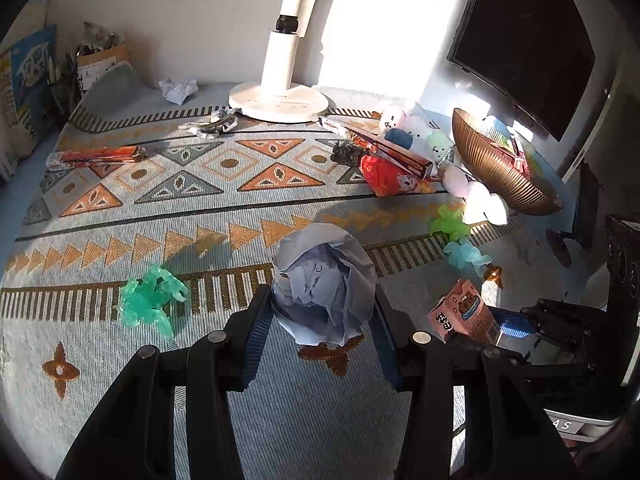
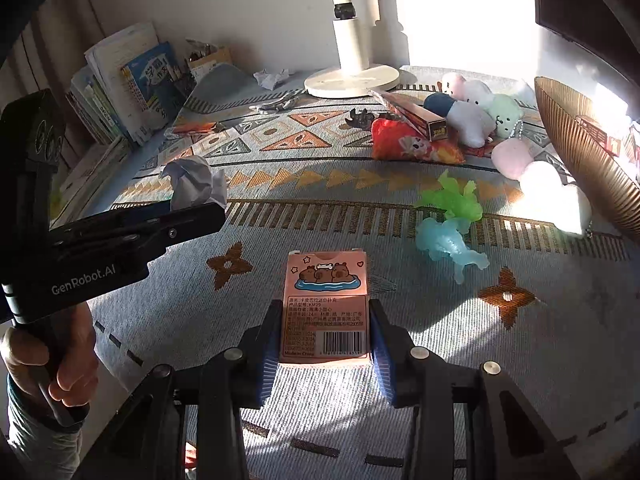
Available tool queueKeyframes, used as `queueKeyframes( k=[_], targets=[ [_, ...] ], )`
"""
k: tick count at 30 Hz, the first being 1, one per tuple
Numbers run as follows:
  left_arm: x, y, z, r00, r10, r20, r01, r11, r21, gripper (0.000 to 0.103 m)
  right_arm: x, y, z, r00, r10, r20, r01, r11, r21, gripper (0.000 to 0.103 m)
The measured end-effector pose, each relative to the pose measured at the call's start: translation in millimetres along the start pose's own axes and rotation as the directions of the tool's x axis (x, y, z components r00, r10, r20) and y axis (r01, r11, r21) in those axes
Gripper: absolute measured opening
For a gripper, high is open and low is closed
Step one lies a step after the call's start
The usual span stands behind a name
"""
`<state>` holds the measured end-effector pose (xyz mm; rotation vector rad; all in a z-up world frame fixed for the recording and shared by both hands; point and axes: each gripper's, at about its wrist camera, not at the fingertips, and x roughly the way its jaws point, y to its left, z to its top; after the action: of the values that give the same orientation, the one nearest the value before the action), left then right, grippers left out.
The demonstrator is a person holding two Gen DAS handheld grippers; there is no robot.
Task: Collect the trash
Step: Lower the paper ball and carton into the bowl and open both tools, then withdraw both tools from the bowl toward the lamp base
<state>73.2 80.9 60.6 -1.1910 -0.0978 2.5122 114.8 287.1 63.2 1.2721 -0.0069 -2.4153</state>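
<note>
A crumpled ball of pale paper (image 1: 324, 280) sits between the fingers of my left gripper (image 1: 322, 296), which is shut on it just above the patterned cloth (image 1: 224, 200). The right wrist view shows that gripper (image 2: 208, 212) from the side, with the paper ball (image 2: 196, 180) at its tip and a hand on its handle. My right gripper (image 2: 326, 310) is shut on a pink card box (image 2: 326, 300) printed with cartoon animals and a barcode. From the left wrist camera, the box (image 1: 464, 314) and the right gripper (image 1: 506, 326) appear at lower right.
Loose scraps lie on the cloth: a teal wrapper (image 1: 152, 300), a green one (image 2: 452, 200), a blue one (image 2: 448, 244), a red snack bag (image 2: 412, 144) and a far paper wad (image 2: 272, 77). A gold ribbed bowl (image 2: 580, 152), plush toys (image 2: 472, 112), a lamp base (image 2: 352, 80) and books (image 2: 128, 88) ring the table.
</note>
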Motion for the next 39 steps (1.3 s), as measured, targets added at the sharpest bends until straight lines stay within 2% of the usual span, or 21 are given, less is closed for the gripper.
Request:
queueKeyframes(
  k=[3, 7, 9, 10, 11, 13, 15, 17, 19, 24, 26, 28, 29, 30, 31, 32, 34, 37, 39],
  targets=[
    [3, -33, 29, 0.999, -0.041, 0.021, 0.039, 0.997, 0.067, 0.044, -39, -34, 14, 0.993, -0.067, 0.1, 0.059, 0.995, 0.08, 0.04],
    [10, -85, 74, 0.988, -0.144, 0.06, 0.134, 0.981, 0.141, 0.044, -85, -89, 43, 0.967, -0.171, 0.188, 0.132, 0.97, 0.203, 0.04],
    [15, -110, 98, 0.979, -0.191, 0.077, 0.175, 0.969, 0.174, 0.044, -104, -118, 62, 0.963, -0.172, 0.21, 0.111, 0.955, 0.275, 0.04],
    [18, -124, 111, 0.973, -0.215, 0.084, 0.196, 0.961, 0.193, 0.044, -115, -129, 71, 0.953, -0.184, 0.241, 0.107, 0.948, 0.299, 0.04],
    [21, -137, 123, 0.968, -0.235, 0.087, 0.212, 0.954, 0.213, 0.044, -127, -137, 79, 0.934, -0.227, 0.275, 0.137, 0.94, 0.311, 0.04],
    [28, -160, 146, 0.961, -0.257, 0.097, 0.229, 0.945, 0.235, 0.044, -146, -146, 95, 0.873, -0.365, 0.323, 0.254, 0.907, 0.337, 0.04],
    [36, -179, 166, 0.95, -0.299, 0.094, 0.268, 0.931, 0.247, 0.044, -159, -158, 107, 0.829, -0.434, 0.353, 0.303, 0.879, 0.368, 0.04],
    [47, -194, 182, 0.946, -0.308, 0.098, 0.276, 0.927, 0.252, 0.044, -163, -173, 119, 0.799, -0.483, 0.358, 0.338, 0.854, 0.396, 0.04],
    [64, -208, 192, 0.948, -0.307, 0.084, 0.275, 0.923, 0.27, 0.044, -163, -185, 127, 0.783, -0.513, 0.351, 0.362, 0.835, 0.414, 0.04],
    [106, -222, 197, 0.953, -0.3, 0.028, 0.284, 0.925, 0.252, 0.044, -144, -206, 140, 0.788, -0.531, 0.313, 0.378, 0.818, 0.434, 0.04],
    [118, -224, 196, 0.951, -0.31, 0.016, 0.296, 0.923, 0.246, 0.052, -132, -211, 142, 0.794, -0.531, 0.296, 0.385, 0.816, 0.431, 0.04],
    [130, -224, 194, 0.963, -0.27, -0.004, 0.263, 0.936, 0.234, 0.078, -121, -217, 143, 0.809, -0.527, 0.26, 0.397, 0.816, 0.419, 0.044],
    [134, -221, 192, 0.969, -0.246, -0.004, 0.24, 0.943, 0.23, 0.079, -117, -218, 142, 0.814, -0.527, 0.245, 0.403, 0.815, 0.416, 0.047],
    [136, -218, 190, 0.969, -0.247, -0.01, 0.242, 0.942, 0.232, 0.079, -115, -220, 139, 0.817, -0.523, 0.242, 0.402, 0.818, 0.412, 0.054],
    [137, -212, 189, 0.969, -0.245, -0.015, 0.242, 0.944, 0.224, 0.079, -116, -221, 137, 0.815, -0.525, 0.244, 0.403, 0.818, 0.411, 0.064],
    [136, -206, 187, 0.97, -0.244, -0.017, 0.242, 0.948, 0.208, 0.079, -118, -219, 134, 0.81, -0.527, 0.255, 0.403, 0.818, 0.411, 0.068],
    [127, -192, 186, 0.959, -0.284, 0.003, 0.279, 0.946, 0.162, 0.079, -123, -212, 131, 0.806, -0.521, 0.281, 0.396, 0.827, 0.398, 0.069],
    [95, -170, 180, 0.941, -0.33, 0.076, 0.319, 0.939, 0.132, 0.079, -127, -191, 130, 0.821, -0.483, 0.303, 0.376, 0.858, 0.35, 0.069],
    [68, -153, 171, 0.935, -0.328, 0.137, 0.311, 0.941, 0.129, 0.079, -128, -170, 128, 0.836, -0.447, 0.318, 0.355, 0.883, 0.307, 0.069]
  ],
)
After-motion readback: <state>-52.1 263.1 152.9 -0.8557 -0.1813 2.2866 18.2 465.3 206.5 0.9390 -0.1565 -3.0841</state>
